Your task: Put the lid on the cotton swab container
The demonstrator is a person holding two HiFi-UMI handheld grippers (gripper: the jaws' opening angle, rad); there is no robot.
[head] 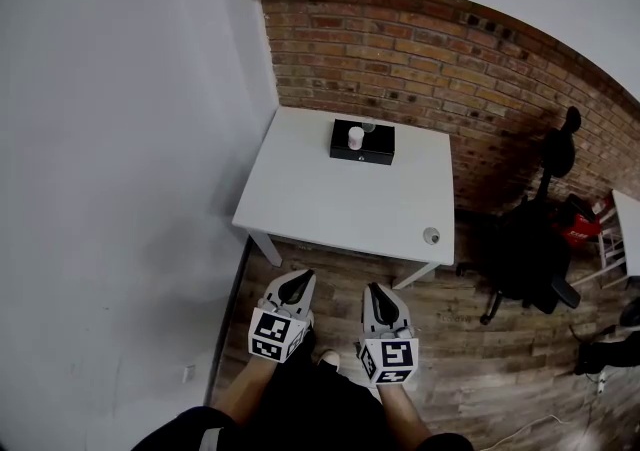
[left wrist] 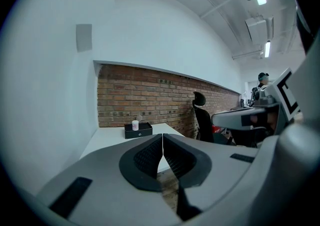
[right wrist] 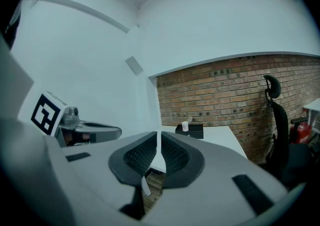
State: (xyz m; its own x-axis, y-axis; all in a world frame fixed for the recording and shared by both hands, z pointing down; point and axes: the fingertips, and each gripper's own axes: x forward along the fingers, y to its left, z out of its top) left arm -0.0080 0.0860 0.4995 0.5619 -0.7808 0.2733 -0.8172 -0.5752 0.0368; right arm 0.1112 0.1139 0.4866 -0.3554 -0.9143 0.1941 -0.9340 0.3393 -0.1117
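Note:
A small white cotton swab container (head: 355,138) stands on a black box (head: 372,146) at the far side of a white table (head: 330,199). Behind it on the box is a small clear thing (head: 369,125) that I cannot make out. A small round lid-like item (head: 431,235) lies near the table's near right corner. My left gripper (head: 300,280) and right gripper (head: 376,290) hang side by side over the floor short of the table's near edge, both shut and empty. The container (left wrist: 135,125) (right wrist: 185,126) shows far beyond the shut left gripper (left wrist: 162,142) and right gripper (right wrist: 159,140).
A brick wall (head: 420,59) runs behind the table and a white wall (head: 120,189) closes the left side. A black office chair (head: 530,249) stands right of the table, with a red item (head: 578,224) and another white table (head: 628,229) beyond. The floor is wood planks.

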